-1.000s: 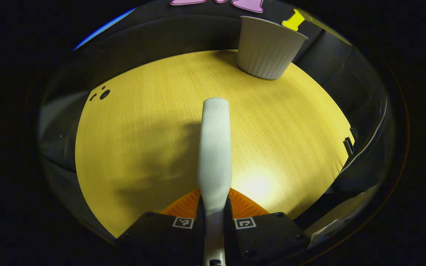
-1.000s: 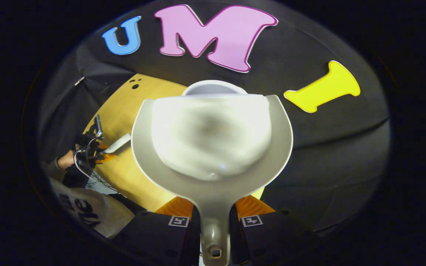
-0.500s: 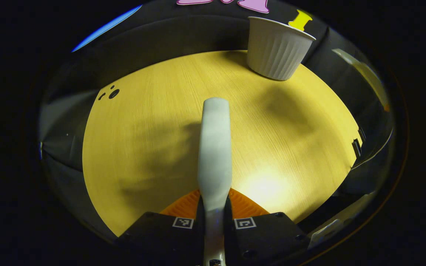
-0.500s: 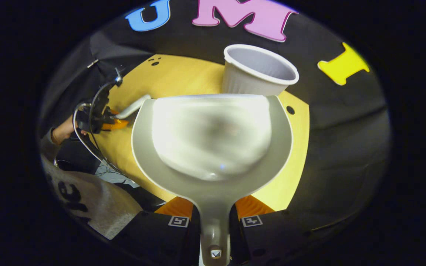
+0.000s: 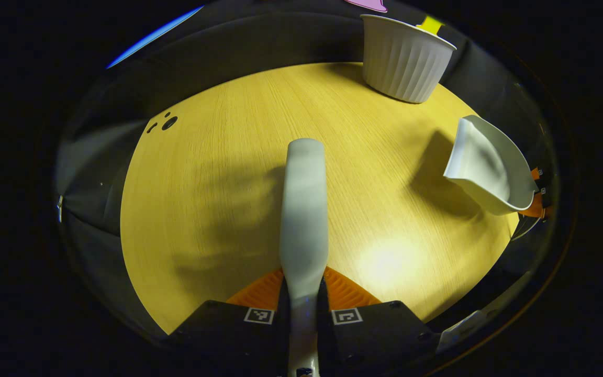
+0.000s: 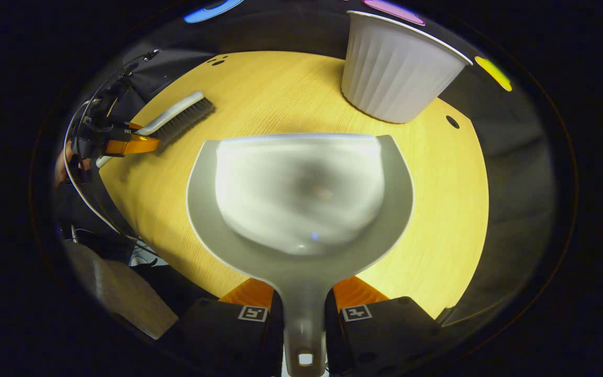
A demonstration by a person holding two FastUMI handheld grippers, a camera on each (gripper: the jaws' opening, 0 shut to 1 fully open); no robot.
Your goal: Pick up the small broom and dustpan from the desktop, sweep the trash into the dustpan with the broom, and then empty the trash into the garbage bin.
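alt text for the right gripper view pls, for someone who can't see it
The right claw grips the handle of a pale dustpan held over a wooden desktop. A white ribbed garbage bin stands beyond it. At far left, the left claw holds a small broom with dark bristles.

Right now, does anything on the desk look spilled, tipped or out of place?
Nothing stands out. The garbage bin stands upright on the desktop, with no trash visible around it. The dustpan looks empty in the right gripper, and the broom sits straight in the left gripper.
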